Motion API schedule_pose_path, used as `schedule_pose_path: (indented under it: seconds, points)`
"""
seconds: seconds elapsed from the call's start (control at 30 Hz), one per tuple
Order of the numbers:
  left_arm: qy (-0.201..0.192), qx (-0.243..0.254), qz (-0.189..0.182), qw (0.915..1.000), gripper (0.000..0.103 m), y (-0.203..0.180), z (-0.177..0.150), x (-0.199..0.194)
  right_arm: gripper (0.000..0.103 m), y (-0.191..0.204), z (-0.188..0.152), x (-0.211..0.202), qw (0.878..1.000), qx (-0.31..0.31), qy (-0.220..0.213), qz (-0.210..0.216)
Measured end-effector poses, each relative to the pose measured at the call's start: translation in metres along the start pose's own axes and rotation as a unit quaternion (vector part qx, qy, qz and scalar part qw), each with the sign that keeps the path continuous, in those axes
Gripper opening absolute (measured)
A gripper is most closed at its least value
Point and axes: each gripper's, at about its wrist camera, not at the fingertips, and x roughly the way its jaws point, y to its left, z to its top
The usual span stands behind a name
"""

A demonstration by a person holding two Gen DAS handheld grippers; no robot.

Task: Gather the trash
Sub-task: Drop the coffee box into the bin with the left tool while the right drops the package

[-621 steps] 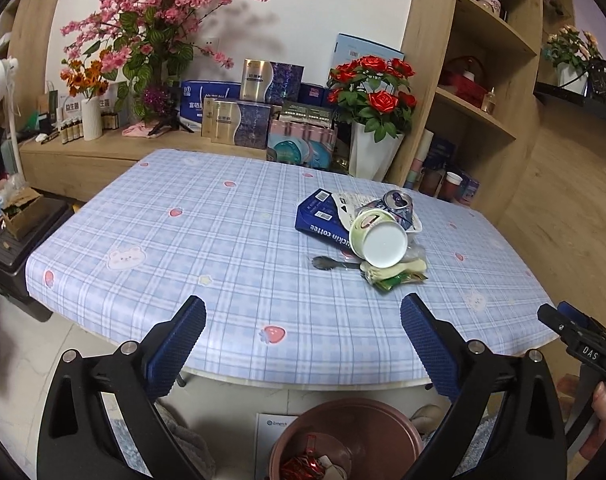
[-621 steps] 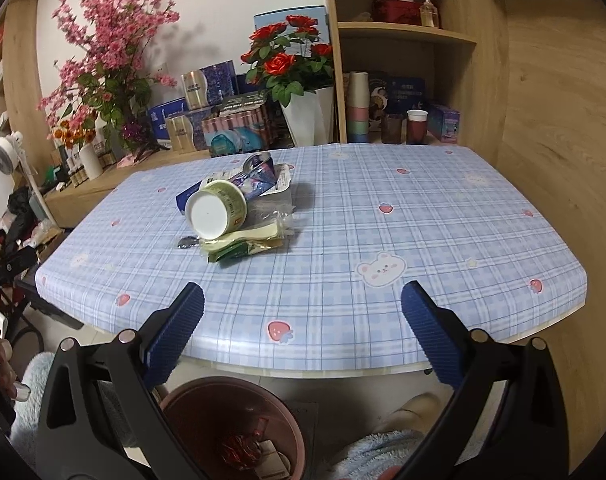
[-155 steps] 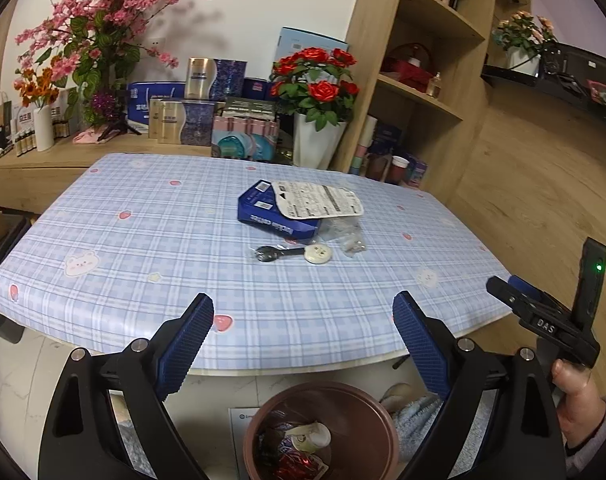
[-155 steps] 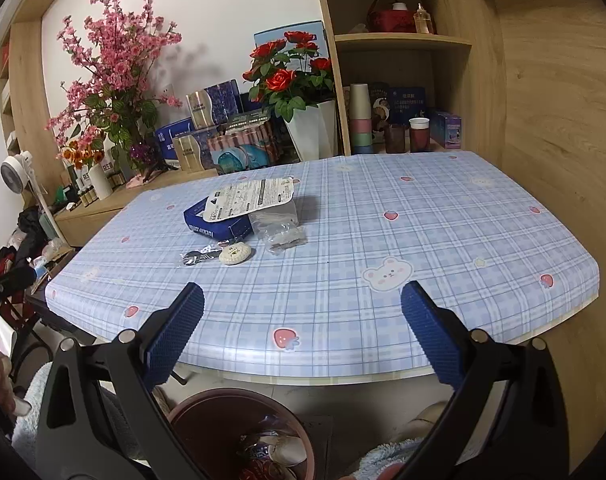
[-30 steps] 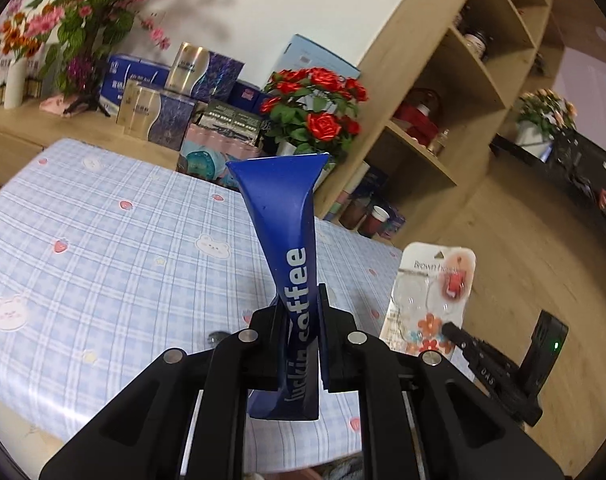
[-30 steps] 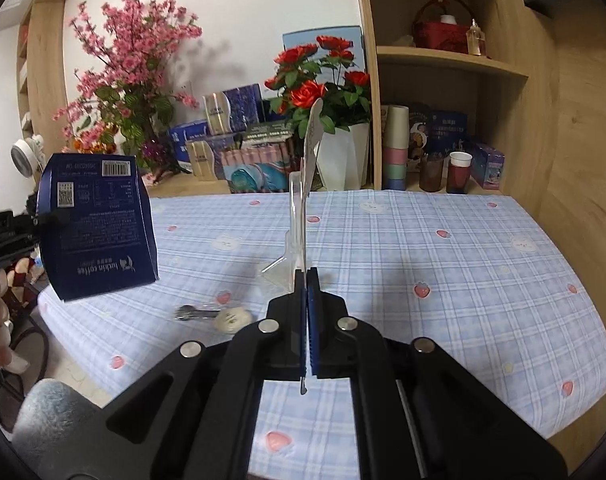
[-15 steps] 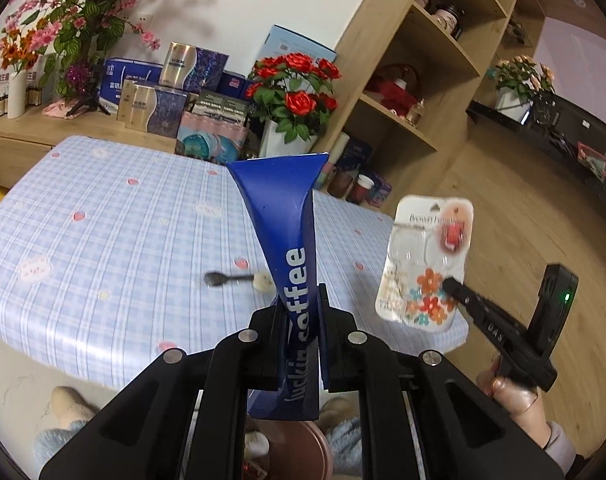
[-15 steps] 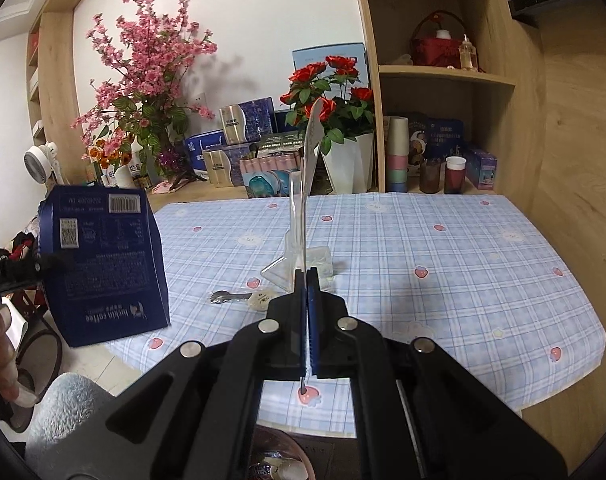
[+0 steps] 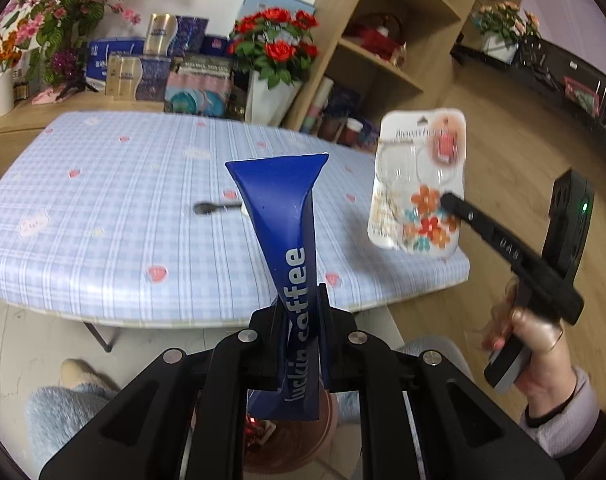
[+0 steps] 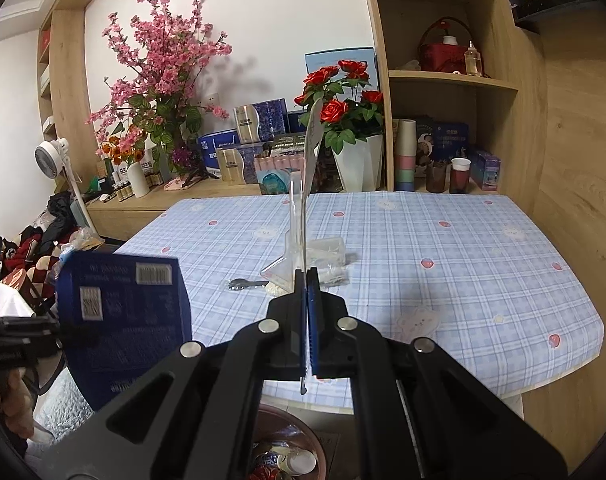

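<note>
A blue coffee box (image 9: 281, 208) is squeezed flat between the jaws of my left gripper (image 9: 301, 304), held up over the near edge of the checked table (image 9: 103, 200). In the right wrist view the same box (image 10: 123, 320) hangs at the left. My right gripper (image 10: 306, 280) is shut on a clear blister card (image 10: 303, 200), seen edge-on; the left wrist view shows its printed face (image 9: 419, 184) held by the right gripper (image 9: 447, 200). A brown trash bin (image 10: 303, 432) with wrappers in it sits on the floor below both grippers, partly hidden.
A spoon (image 10: 243, 283), a small white round piece (image 10: 275, 289) and a clear plastic bag (image 10: 327, 256) lie mid-table. A white vase of red roses (image 10: 355, 168), boxes and a wooden shelf unit (image 10: 443, 76) stand behind. A hand (image 9: 539, 352) grips the right tool.
Both grippers have drawn back from the table toward its near edge, each still holding its item. The left one now tilts further down, and the bin shows beneath.
</note>
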Motion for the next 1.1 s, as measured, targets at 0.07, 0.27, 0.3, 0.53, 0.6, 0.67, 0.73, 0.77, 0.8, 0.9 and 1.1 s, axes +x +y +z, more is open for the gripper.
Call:
schedule_pose_path:
  seconds: [0.07,0.27,0.3,0.53,0.6,0.67,0.73,0.77,0.8,0.9,1.1]
  points:
    - [0.011,-0.001,-0.003,0.9999,0.012,-0.002,-0.004,0.005,0.005,-0.001,-0.003,0.0,1.0,0.001,0.003,-0.002]
    - [0.04,-0.002,-0.012,0.9991,0.013,-0.004,-0.014,0.021,0.005,-0.003,-0.012,0.001,1.0,0.008,0.01,-0.002]
    - [0.044,-0.002,-0.013,0.999,0.013,-0.004,-0.014,0.024,0.005,-0.003,-0.013,0.001,1.0,0.009,0.012,-0.001]
    - [-0.013,-0.001,-0.007,0.9999,0.051,-0.004,-0.013,0.01,0.005,0.006,-0.022,0.009,1.0,0.007,0.024,0.018]
    - [-0.038,0.002,0.013,0.9992,0.063,-0.003,-0.01,0.001,0.005,0.011,-0.025,0.009,0.999,0.001,0.026,0.025]
    - [-0.066,0.0,0.031,0.9973,0.069,0.001,-0.008,-0.01,0.005,0.016,-0.028,0.01,0.999,-0.004,0.029,0.03]
    - [-0.083,0.001,0.052,0.9952,0.082,0.004,-0.006,-0.019,0.005,0.02,-0.029,0.011,0.999,-0.006,0.03,0.034]
    - [-0.092,0.003,0.067,0.9935,0.086,0.005,-0.005,-0.023,0.005,0.022,-0.03,0.011,0.999,-0.007,0.031,0.037]
    - [-0.101,0.006,0.08,0.9916,0.091,0.007,-0.005,-0.028,0.005,0.024,-0.032,0.011,0.999,-0.008,0.031,0.039]
    - [-0.127,0.006,0.123,0.9843,0.097,0.014,-0.002,-0.041,0.005,0.03,-0.036,0.012,0.998,-0.013,0.035,0.047]
    - [-0.142,-0.028,0.169,0.975,0.097,0.03,-0.002,-0.054,0.005,0.043,-0.042,0.014,0.996,-0.029,0.056,0.069]
